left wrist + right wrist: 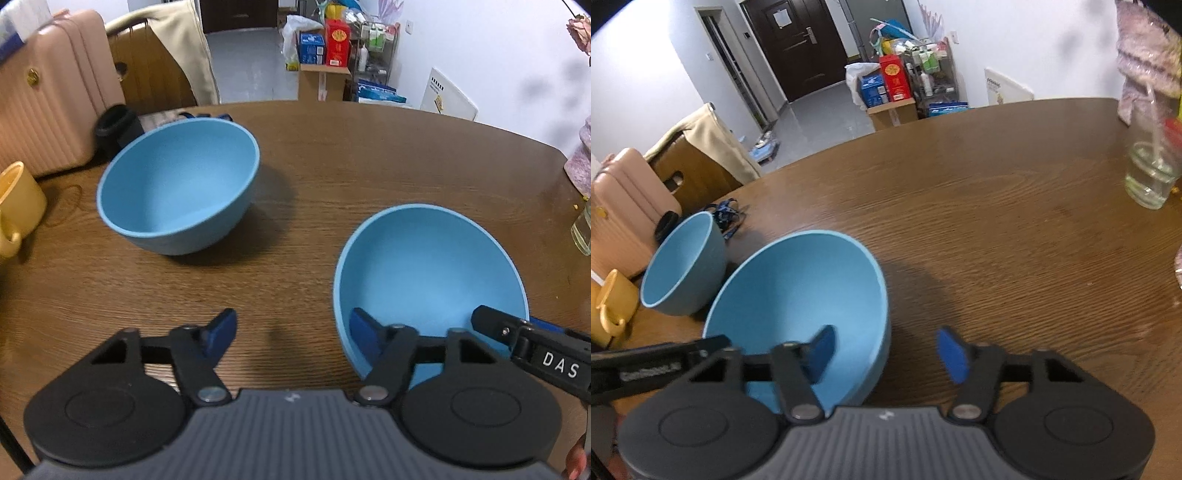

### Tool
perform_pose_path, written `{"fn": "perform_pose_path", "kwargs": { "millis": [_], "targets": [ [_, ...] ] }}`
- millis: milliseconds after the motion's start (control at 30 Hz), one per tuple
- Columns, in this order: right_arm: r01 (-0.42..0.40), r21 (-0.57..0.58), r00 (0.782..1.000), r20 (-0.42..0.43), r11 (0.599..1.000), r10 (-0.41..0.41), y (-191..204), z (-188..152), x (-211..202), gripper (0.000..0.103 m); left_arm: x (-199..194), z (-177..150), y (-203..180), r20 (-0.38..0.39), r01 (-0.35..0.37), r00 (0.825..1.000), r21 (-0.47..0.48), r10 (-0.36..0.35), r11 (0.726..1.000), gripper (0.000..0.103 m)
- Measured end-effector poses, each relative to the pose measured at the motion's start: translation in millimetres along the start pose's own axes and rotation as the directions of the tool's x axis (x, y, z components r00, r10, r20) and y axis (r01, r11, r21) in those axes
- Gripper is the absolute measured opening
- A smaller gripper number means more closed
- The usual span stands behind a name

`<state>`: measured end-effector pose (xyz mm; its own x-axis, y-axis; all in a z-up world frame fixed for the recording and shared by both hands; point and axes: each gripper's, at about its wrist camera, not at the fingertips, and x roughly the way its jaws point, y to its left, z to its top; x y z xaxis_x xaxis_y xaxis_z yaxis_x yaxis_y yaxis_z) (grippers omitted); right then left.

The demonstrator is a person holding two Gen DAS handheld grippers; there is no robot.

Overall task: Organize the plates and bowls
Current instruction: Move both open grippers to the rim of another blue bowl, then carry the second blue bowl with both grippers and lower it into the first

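Note:
Two empty blue bowls stand upright on the brown wooden table (332, 155). The far bowl (177, 184) (683, 258) sits apart at the left. The near bowl (432, 266) (805, 288) has both grippers at its rim. My left gripper (293, 332) is open and straddles the bowl's left wall, one blue pad inside, the other outside over the table. My right gripper (886, 350) is open astride the right wall, its left pad inside the bowl. No pad presses on the wall.
A yellow mug (18, 206) and a pink suitcase (48, 99) crowd the table's left edge, with a black object (118, 125) behind the far bowl. A glass of water (1152, 173) and a pink wrapped bouquet (1145, 62) stand at the far right. A chair draped with a coat (159, 62) is behind.

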<state>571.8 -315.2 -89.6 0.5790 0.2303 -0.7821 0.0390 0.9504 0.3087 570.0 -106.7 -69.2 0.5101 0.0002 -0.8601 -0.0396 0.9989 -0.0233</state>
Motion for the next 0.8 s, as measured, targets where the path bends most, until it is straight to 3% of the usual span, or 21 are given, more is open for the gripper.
{"fn": "perform_pose_path", "kwargs": {
  "millis": [167,267,333,800],
  "targets": [
    [-0.053,0.018,0.999,0.001,0.998,0.053,-3.3,2.6,7.5,0.026,8.2,-0.3,-0.2,-0.014,0.057,0.998,-0.006,-0.057,0.998,0.041],
    [-0.066,0.027,0.998,0.002,0.997,0.066,-4.2,0.7,9.6,0.018,10.8,-2.4,-2.7,-0.020,0.093,0.995,0.005,-0.093,0.996,0.019],
    [-0.079,0.033,0.997,0.005,0.996,0.079,-5.3,-0.7,9.6,0.017,10.1,-4.3,-5.2,-0.018,0.111,0.994,0.015,-0.111,0.994,0.013],
    [-0.083,0.021,0.996,0.037,0.996,0.082,-1.4,-7.3,-10.1,0.016,-14.3,-13.2,-10.2,0.047,0.094,0.994,0.058,-0.097,0.994,0.012]
  ]
}}
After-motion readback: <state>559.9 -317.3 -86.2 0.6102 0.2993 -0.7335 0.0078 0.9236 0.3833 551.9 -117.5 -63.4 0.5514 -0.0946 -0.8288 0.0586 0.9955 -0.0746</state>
